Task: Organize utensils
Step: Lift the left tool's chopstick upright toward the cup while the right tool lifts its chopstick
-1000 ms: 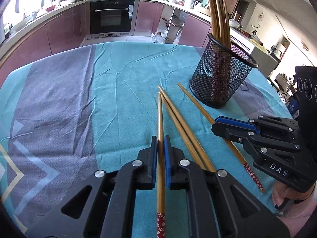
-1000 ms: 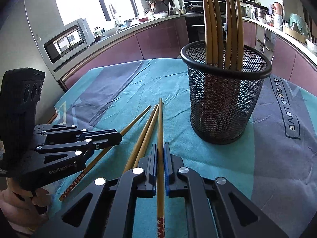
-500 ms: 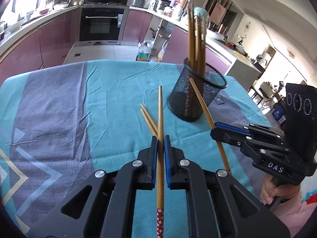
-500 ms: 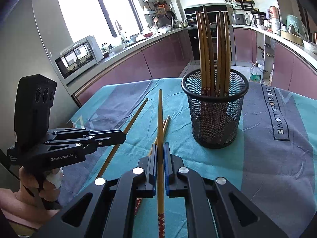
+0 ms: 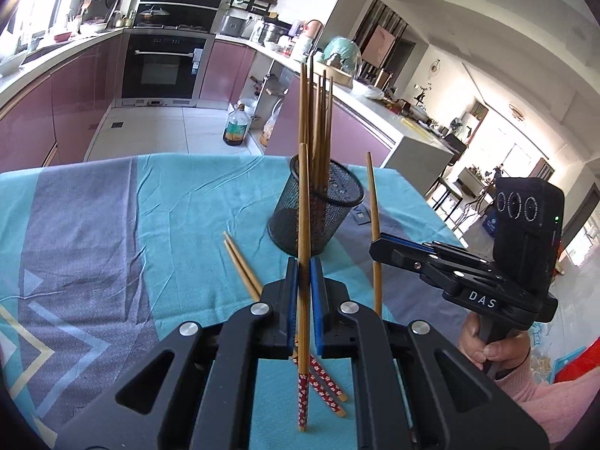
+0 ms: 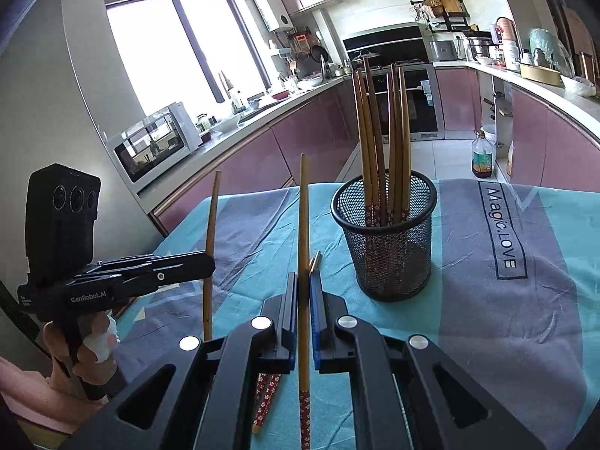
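Both chopsticks had risen off the tablecloth (image 5: 93,206) since the earlier frame. We held the left gripper (image 5: 304,262) pinched on one chopstick (image 5: 303,202), the right gripper (image 6: 303,279) on another (image 6: 303,225). Two chopsticks (image 5: 240,262) lay before the mesh holder (image 6: 390,262), near the cloth's far edge.

Chopsticks (image 5: 303,202) (image 6: 303,225): tan bamboo shafts, red ends with small white flower print. Mesh holder (image 5: 317,210) (image 6: 390,240): black wire. Tablecloth (image 5: 180,202) (image 6: 487,318): teal with grey-lilac bands, pale yellow and light blue chevron lines at one edge, dark lettering in a dark outlined box. Gripper pads (image 5: 290,300) (image 6: 315,311): blue on black bodies, silver rivets. Sleeve (image 5: 543,401): pink. Cabinets (image 5: 75,90): mauve.
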A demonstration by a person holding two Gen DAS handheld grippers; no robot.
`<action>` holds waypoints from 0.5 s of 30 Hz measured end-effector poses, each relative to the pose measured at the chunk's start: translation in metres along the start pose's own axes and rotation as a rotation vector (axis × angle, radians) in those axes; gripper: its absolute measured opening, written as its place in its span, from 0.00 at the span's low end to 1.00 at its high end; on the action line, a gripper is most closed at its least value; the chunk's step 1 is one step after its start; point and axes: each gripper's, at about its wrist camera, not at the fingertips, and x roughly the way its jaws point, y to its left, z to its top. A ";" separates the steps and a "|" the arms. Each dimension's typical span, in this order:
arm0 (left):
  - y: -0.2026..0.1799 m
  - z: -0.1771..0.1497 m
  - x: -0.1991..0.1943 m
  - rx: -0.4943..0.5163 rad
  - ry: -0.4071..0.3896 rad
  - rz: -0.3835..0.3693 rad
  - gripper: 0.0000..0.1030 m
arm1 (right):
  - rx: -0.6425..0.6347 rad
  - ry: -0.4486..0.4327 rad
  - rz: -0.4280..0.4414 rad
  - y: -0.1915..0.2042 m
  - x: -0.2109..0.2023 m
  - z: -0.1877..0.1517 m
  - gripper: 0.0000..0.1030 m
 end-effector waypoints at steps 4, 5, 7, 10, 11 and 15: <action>-0.007 0.005 -0.009 0.016 -0.022 -0.004 0.07 | 0.003 -0.024 0.000 -0.002 -0.008 0.004 0.05; -0.008 0.007 -0.012 0.019 -0.026 -0.008 0.07 | 0.003 -0.029 0.000 -0.003 -0.009 0.004 0.05; -0.011 0.009 -0.018 0.023 -0.036 -0.017 0.07 | 0.005 -0.039 0.001 -0.004 -0.012 0.005 0.05; -0.013 0.011 -0.024 0.029 -0.051 -0.024 0.07 | 0.010 -0.051 0.005 -0.006 -0.016 0.007 0.05; -0.013 0.012 -0.026 0.029 -0.056 -0.029 0.07 | 0.009 -0.055 0.004 -0.007 -0.017 0.008 0.05; -0.016 0.018 -0.030 0.029 -0.070 -0.036 0.07 | 0.004 -0.073 0.007 -0.008 -0.021 0.014 0.05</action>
